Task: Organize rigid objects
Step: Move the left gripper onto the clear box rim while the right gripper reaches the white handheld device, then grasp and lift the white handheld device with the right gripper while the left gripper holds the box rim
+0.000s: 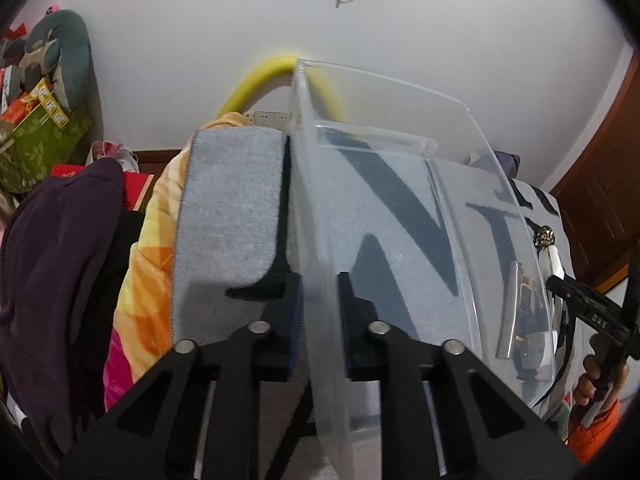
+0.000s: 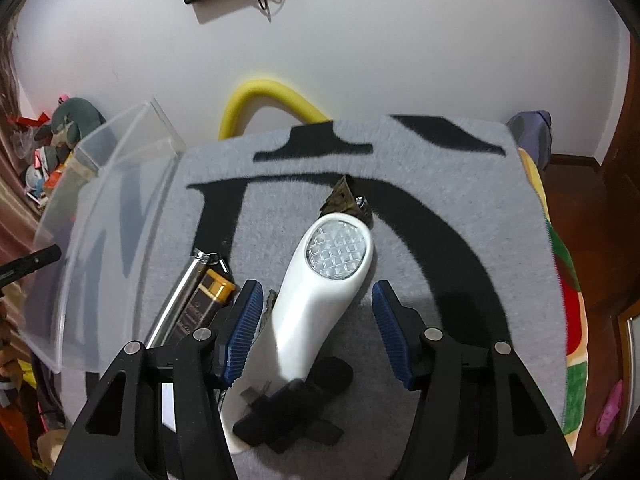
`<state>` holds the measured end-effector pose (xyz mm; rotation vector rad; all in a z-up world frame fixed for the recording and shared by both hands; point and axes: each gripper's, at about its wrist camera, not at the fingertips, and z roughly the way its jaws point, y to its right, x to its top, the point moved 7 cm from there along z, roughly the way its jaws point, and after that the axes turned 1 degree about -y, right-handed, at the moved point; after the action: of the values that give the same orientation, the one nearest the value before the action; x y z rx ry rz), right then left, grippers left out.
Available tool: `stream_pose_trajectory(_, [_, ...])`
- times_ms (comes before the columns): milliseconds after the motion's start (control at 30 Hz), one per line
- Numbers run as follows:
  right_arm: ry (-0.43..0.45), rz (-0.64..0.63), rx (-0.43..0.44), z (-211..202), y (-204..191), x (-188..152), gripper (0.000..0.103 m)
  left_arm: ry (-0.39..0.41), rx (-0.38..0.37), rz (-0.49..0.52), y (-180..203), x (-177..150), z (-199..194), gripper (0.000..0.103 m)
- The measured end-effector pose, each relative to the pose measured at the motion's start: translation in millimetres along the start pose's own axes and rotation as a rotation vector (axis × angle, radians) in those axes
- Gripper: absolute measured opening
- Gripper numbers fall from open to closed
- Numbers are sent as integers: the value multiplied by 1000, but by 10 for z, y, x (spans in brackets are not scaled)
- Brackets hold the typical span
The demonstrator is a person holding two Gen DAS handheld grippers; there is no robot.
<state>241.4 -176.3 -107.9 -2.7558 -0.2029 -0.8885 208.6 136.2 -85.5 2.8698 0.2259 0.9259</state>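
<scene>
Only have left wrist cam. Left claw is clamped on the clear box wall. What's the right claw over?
Observer: The right claw is open, straddling a white handheld light that lies on the grey mat.
Operator: Pads touching it?
Observer: The right pad is clearly apart from it. The left pad is close, but I cannot tell if it touches.
Operator: Anything else nearby?
Observer: A silver bar and a black-and-yellow item lie side by side between the light and the clear box.
</scene>
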Motion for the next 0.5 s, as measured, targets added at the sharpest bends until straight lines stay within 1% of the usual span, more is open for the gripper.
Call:
stream_pose_trajectory(67, [-19,14,5,80,2,8,53,15,36,31,41,1,-3,11])
stream_pose_trajectory(100, [-24,22,11,109,6,8,50,22,55,49,61,-6,-3,10])
stream_pose_trajectory(167, [-18,32,8,127,19,9,47,33,76,69,81,-23,-6,9])
stream_pose_trajectory(367, [11,19,35,69,-80,32,36,38,84,70,73,-19,-19,9])
stream_pose_trajectory(500, [59,-4,39,-65,-192,62,36,38,86,72,61,-7,-15,8])
